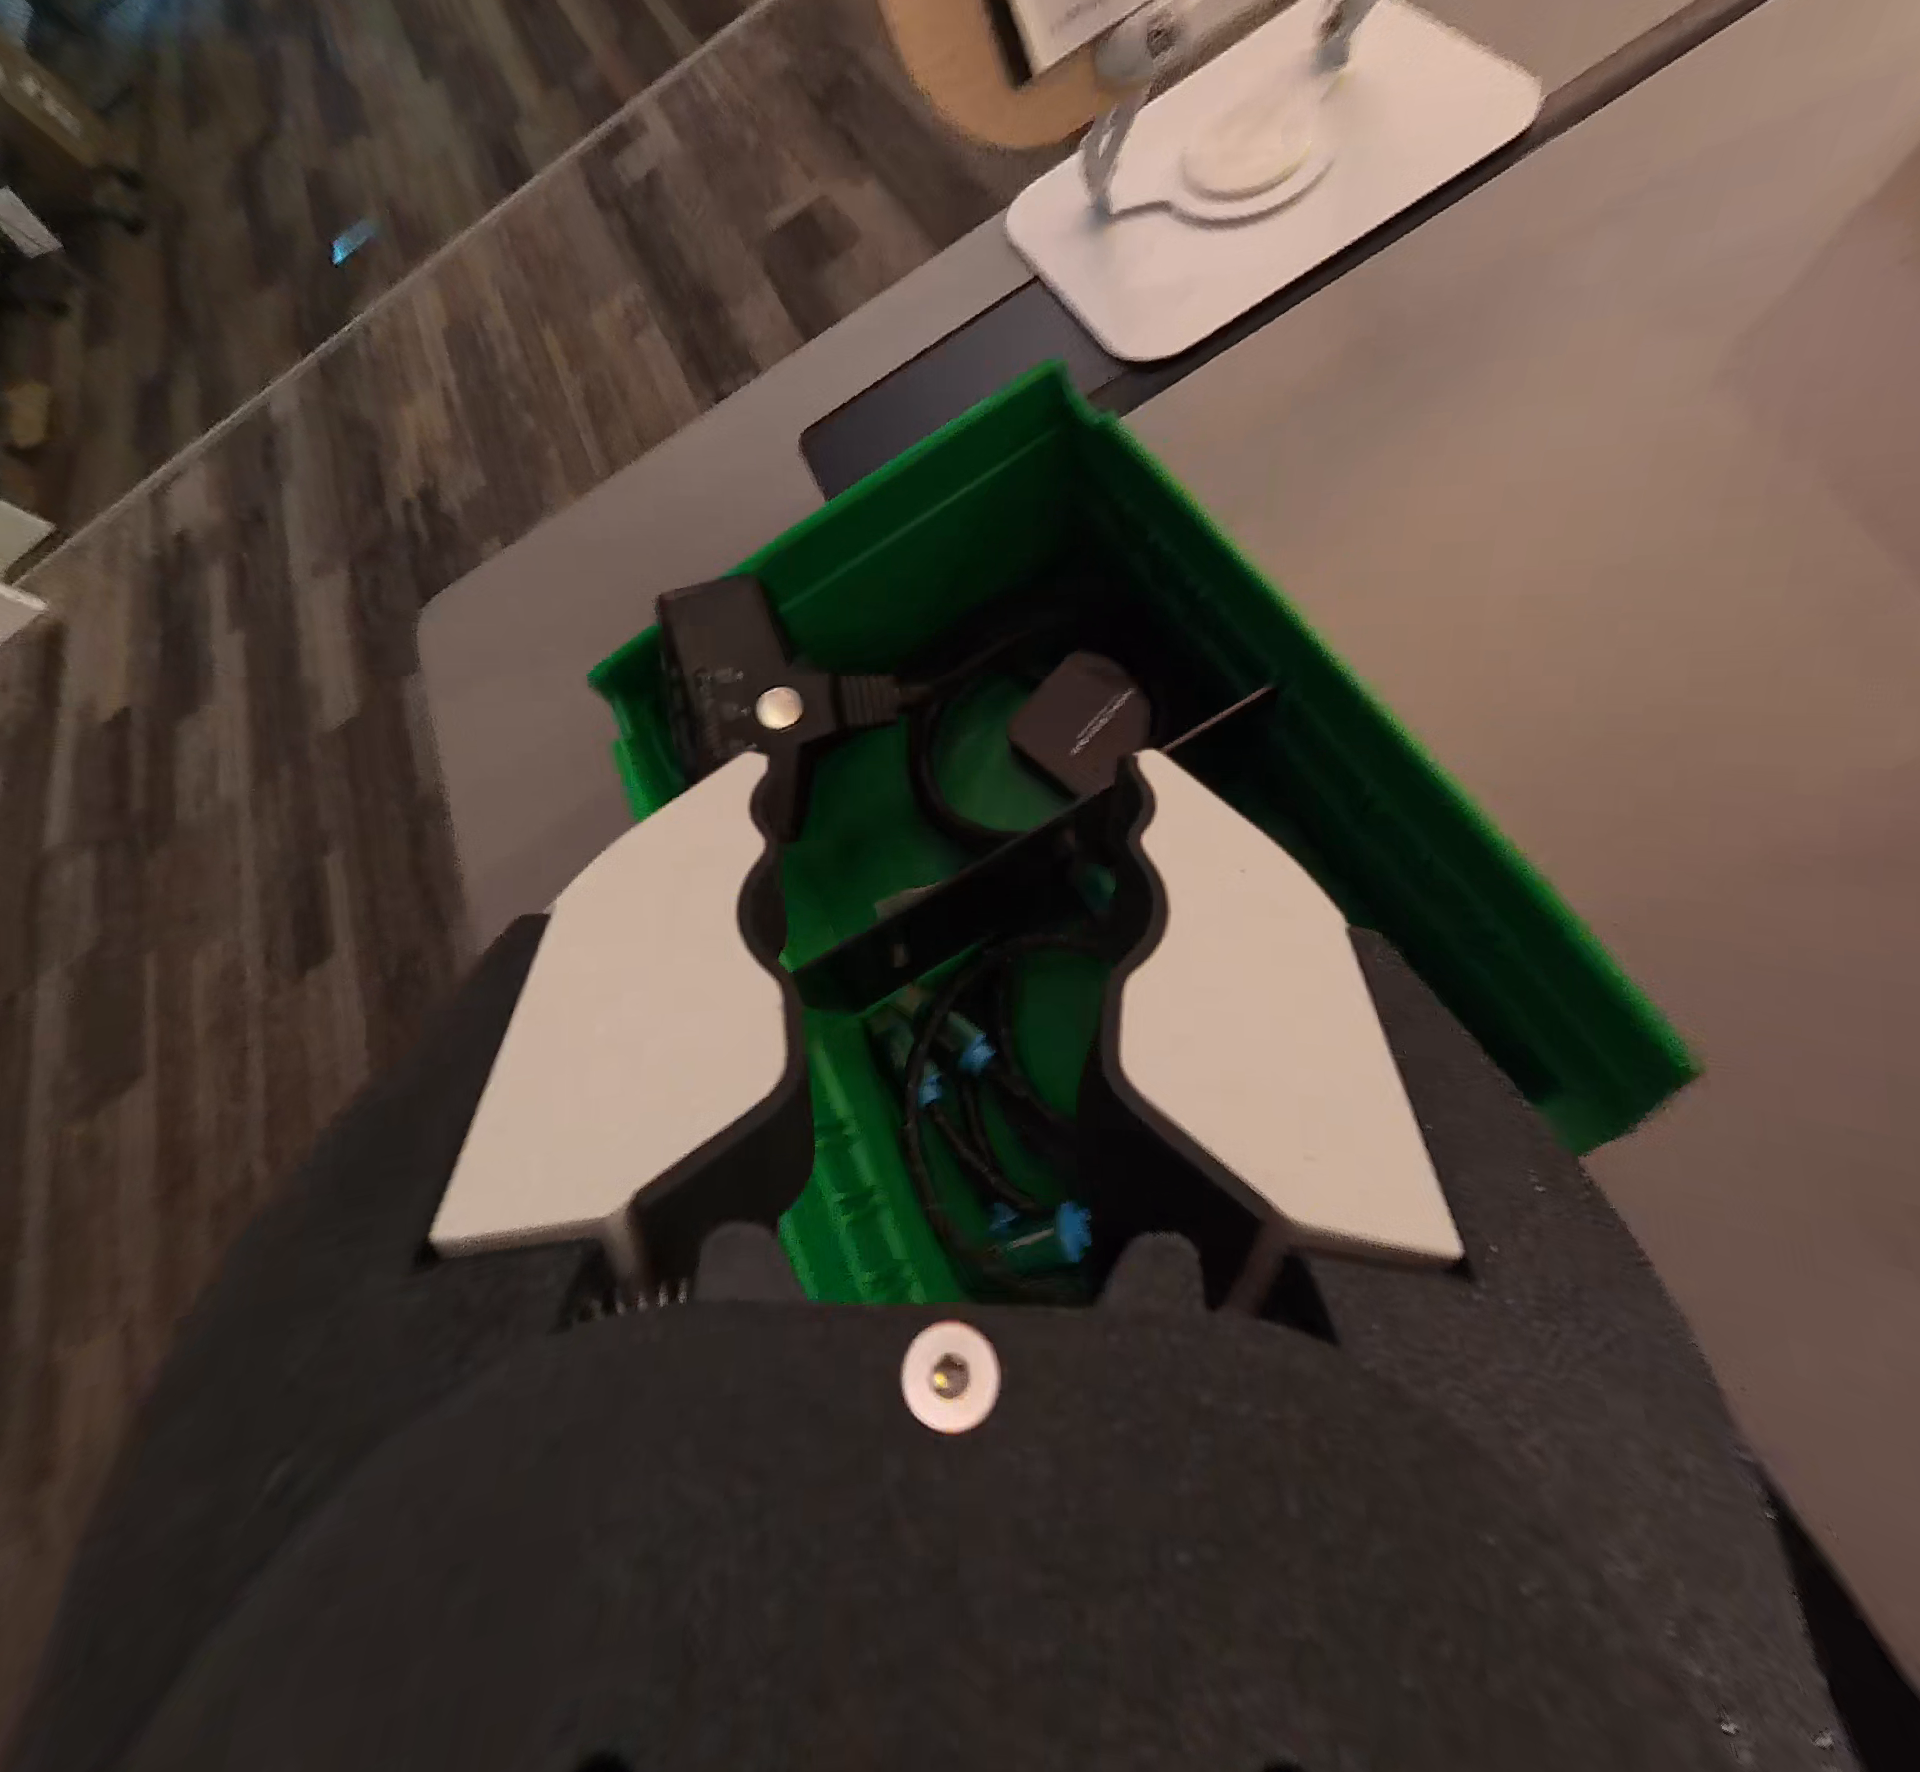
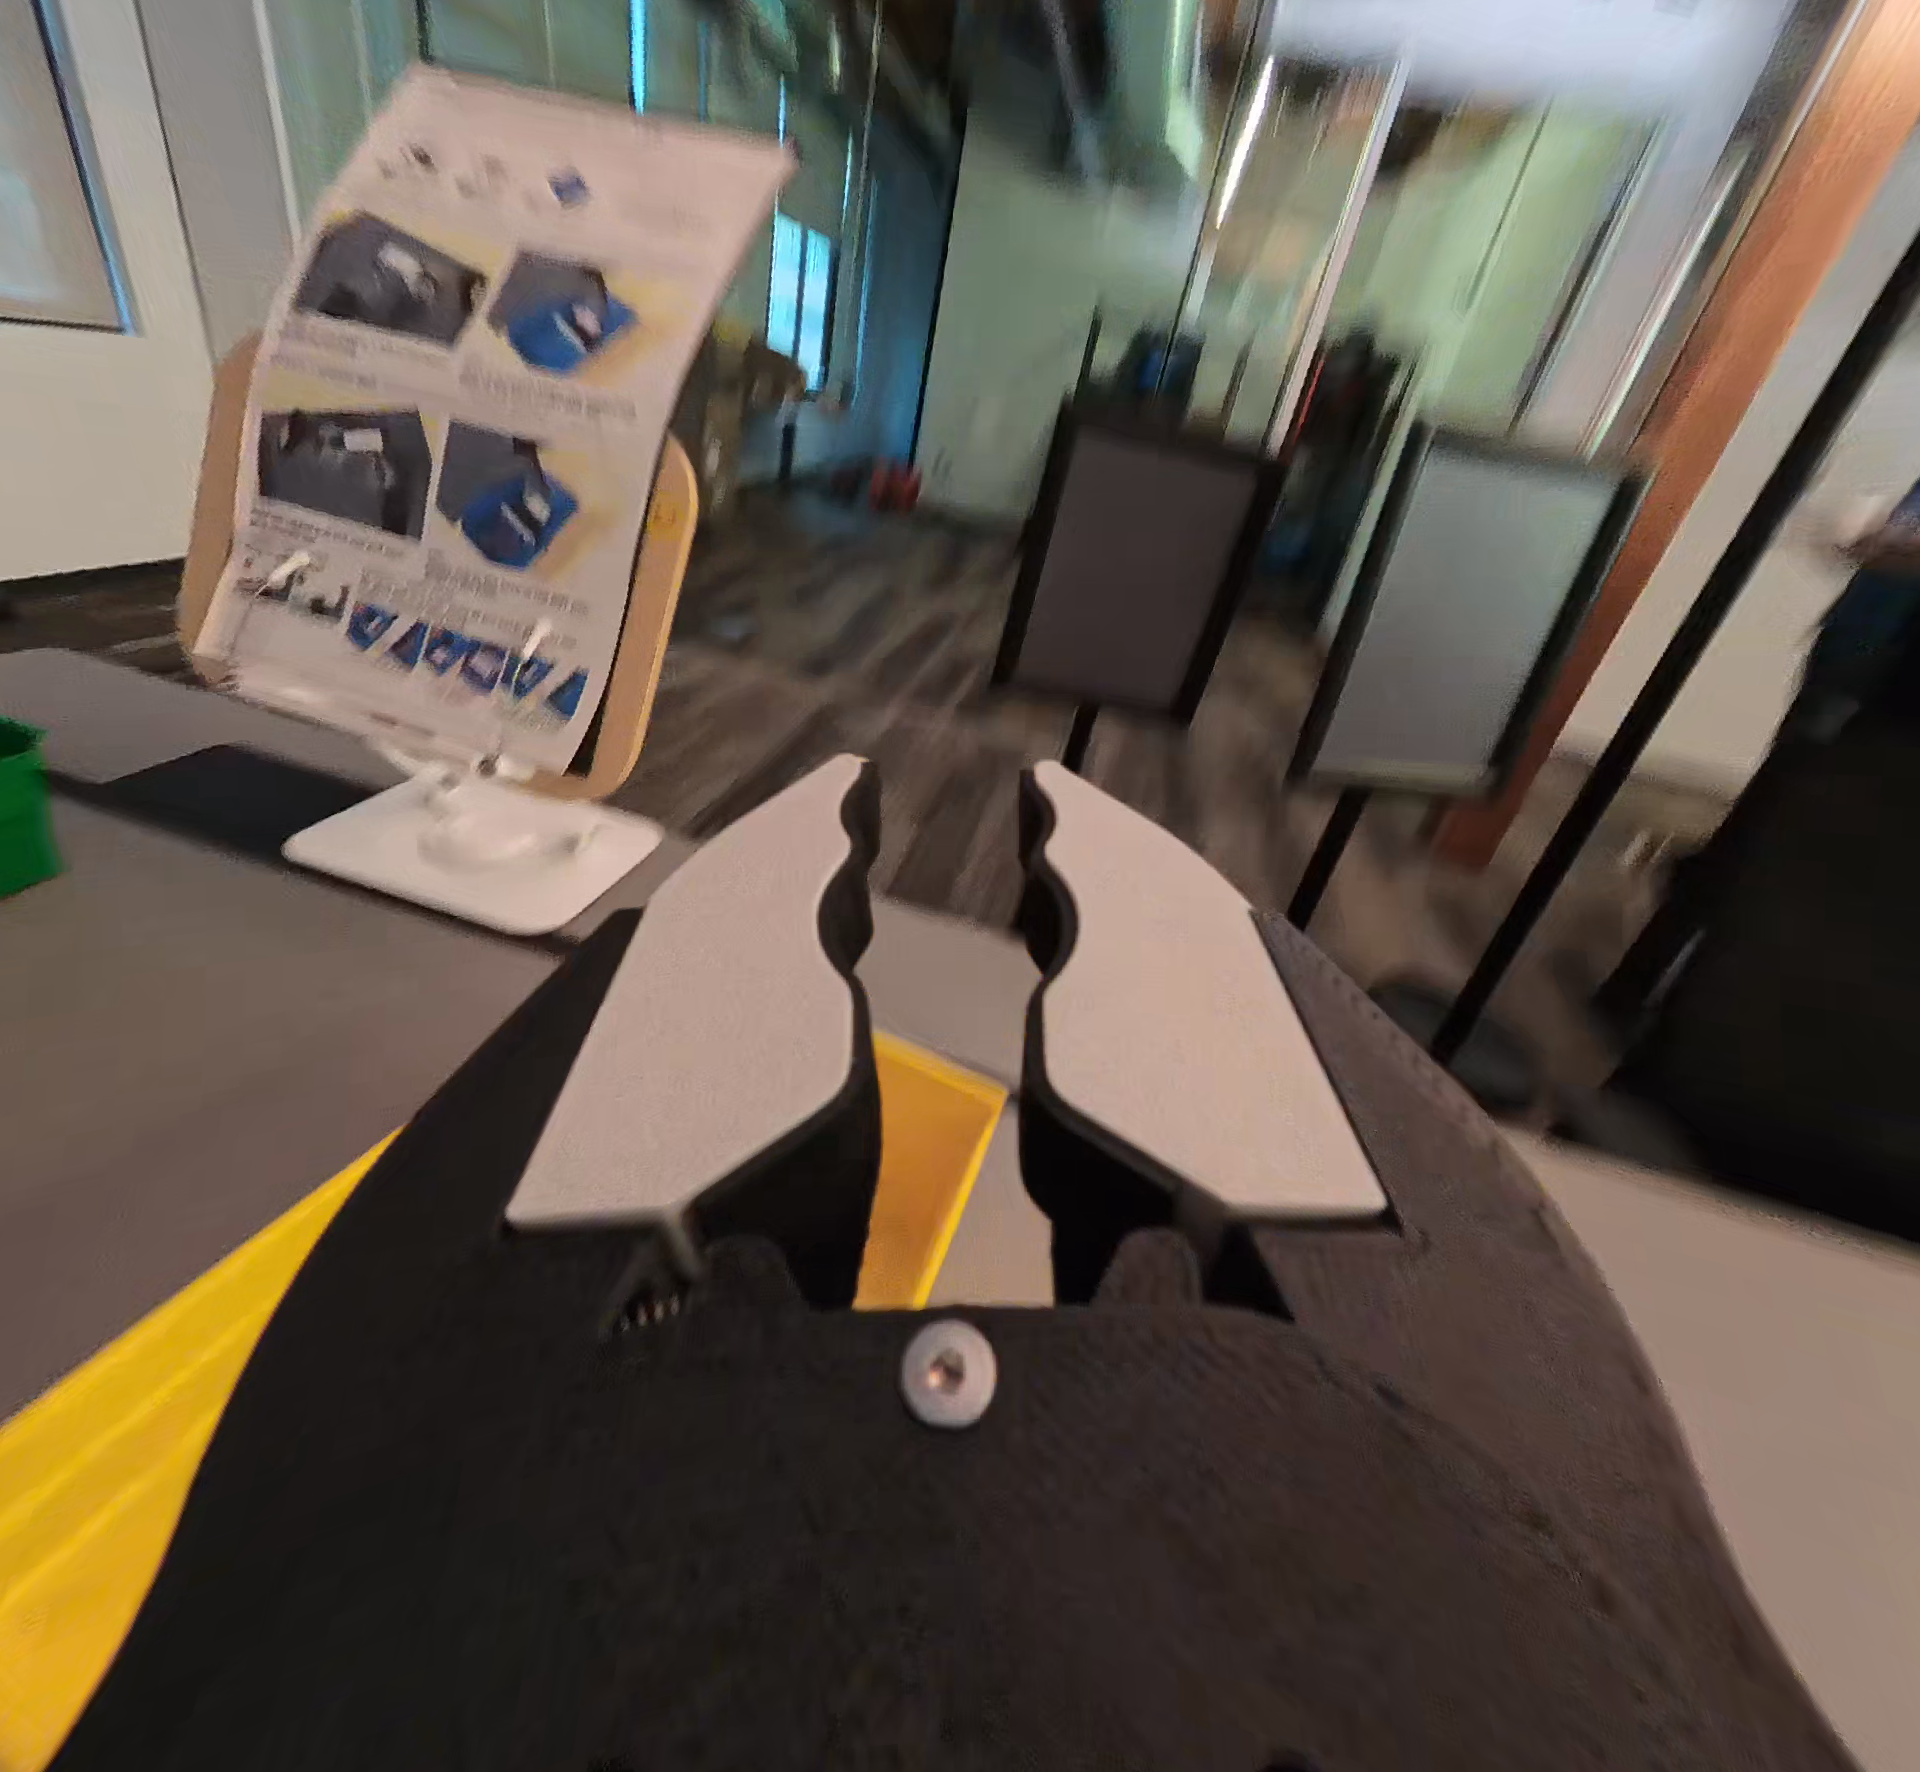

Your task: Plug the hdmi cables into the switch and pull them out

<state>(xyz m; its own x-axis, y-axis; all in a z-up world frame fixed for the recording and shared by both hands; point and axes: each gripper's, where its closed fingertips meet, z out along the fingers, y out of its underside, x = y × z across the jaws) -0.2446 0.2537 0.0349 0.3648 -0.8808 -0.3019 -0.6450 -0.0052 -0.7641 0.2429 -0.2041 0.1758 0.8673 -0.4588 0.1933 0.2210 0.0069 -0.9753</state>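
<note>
In the left wrist view a green bin (image 1: 1299,735) stands on the grey table. In its far compartment lies a small black HDMI switch (image 1: 717,662) with a round silver button, a short black cable (image 1: 925,766) and a black plug (image 1: 1081,714). A black divider (image 1: 997,901) crosses the bin. Black cables with blue ends (image 1: 977,1130) lie in the near compartment. My left gripper (image 1: 956,777) hangs over the bin, wide open and empty, its left fingertip close to the switch. My right gripper (image 2: 951,787) is raised above the table, slightly open and empty.
A printed sheet on a white stand (image 2: 468,423) stands at the table's far edge, its base showing in the left wrist view (image 1: 1268,184). A yellow bin (image 2: 935,1172) lies under my right gripper. The green bin's corner (image 2: 21,808) shows at far left. The table edge and wood-pattern floor (image 1: 260,683) lie beyond. The small black HDMI switch (image 1: 717,662) sits 15 cm or so from the ends of my left fingers. My left gripper's tips are some 20 cm from the black plug (image 1: 1081,714).
</note>
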